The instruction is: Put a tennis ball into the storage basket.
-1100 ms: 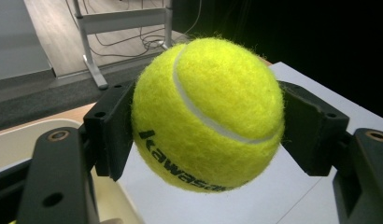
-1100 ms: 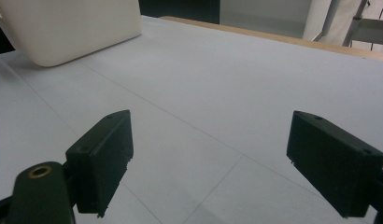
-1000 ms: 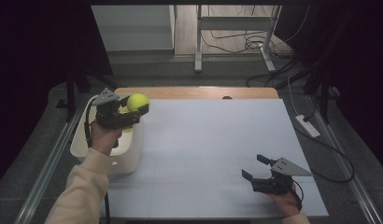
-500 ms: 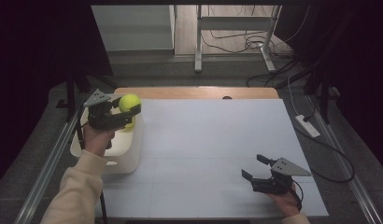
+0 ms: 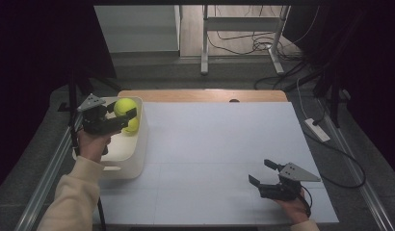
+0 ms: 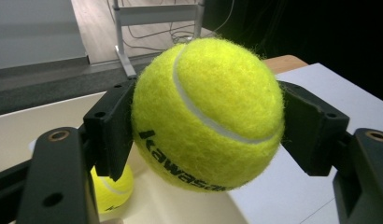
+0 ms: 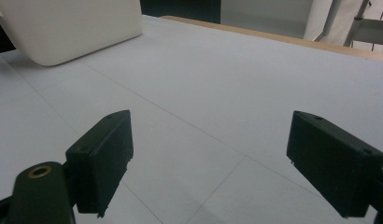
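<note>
**Left gripper holds tennis ball over the white bin**

High view: left gripper [image 5: 119, 115] sits above the white bin [image 5: 138, 144] at the table's left edge, jaws closed on a yellow tennis ball [image 5: 124, 106]. A second ball [image 5: 132, 126] lies inside the bin just below it. Right gripper [image 5: 261, 173] rests low over the white table sheet [image 5: 210, 144] near the front right corner, well apart from the bin.

Left gripper view adds what the high view cannot resolve: the held tennis ball [image 6: 206, 114] is pinched on both sides by flat black pads, felt fuzzy, white curved seam, black "kawasaki" lettering. The second ball [image 6: 110, 189] peeks from below, against the bin's smooth cream wall.

Right gripper view: jaws spread wide with nothing between them; matte sheet [image 7: 203, 102] with faint grid lines, the bin's rounded corner [image 7: 73, 28] at far left.

Against the earlier frames: the left gripper has carried the ball leftward, from the bin's right rim to over its interior. The right gripper has not shifted.
</note>
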